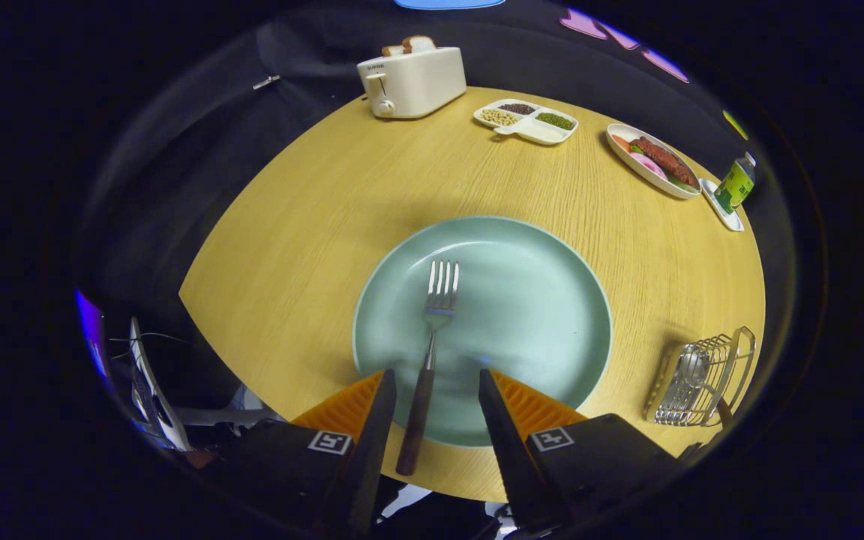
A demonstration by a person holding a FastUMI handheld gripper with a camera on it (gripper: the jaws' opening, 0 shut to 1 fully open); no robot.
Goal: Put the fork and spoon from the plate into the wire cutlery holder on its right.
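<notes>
A round wooden table [312, 225] carries everything here. The biggest thing on it is a light green plate [544, 300], just ahead of the gripper [436, 382]. At the far edge of the table stands a cream toaster [411, 81] with bread in its slots. To the right of the toaster sits a white tray [544, 133] split into parts, with beans and seeds in them. Further right is an oval dish [631, 161] with food on it, and then a green bottle [736, 182] on a small white tray.

The wire cutlery holder [706, 371] stands on the table just to the right of the plate. A spoon [691, 367] already lies inside it.

The fork [432, 337] lies on the plate with its prongs pointing away. Its dark handle sticks out over the near rim of the plate.

The gripper is spread wide. The fork handle lies between its two fingers, and neither finger touches it.
</notes>
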